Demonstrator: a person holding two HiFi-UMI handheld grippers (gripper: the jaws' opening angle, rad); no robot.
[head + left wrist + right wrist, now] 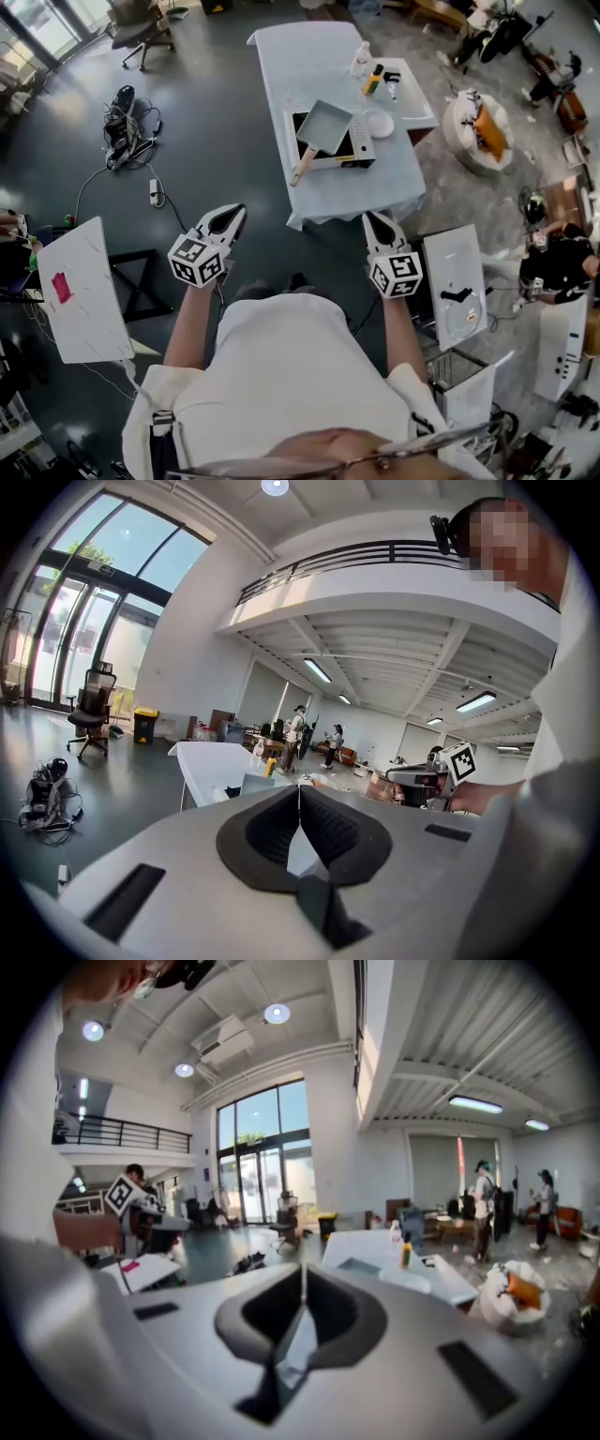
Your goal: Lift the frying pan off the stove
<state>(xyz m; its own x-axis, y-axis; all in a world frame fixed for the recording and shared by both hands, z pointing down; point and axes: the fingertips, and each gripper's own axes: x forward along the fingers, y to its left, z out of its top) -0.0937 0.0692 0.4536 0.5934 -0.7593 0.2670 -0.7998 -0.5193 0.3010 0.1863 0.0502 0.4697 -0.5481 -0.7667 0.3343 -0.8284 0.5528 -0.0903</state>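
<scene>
Grey frying pan point(325, 127) is seen resting on the stove point(364, 150), handle past its near-left corner. Left gripper point(236, 214) and right gripper point(371, 220) are held well short of the stove, jaws closed, empty.

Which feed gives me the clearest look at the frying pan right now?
The head view: the square frying pan sits on the portable stove, seen whole from above, with its wooden handle in plain sight. Both gripper views catch it only small, distant and nearly edge-on.
</scene>
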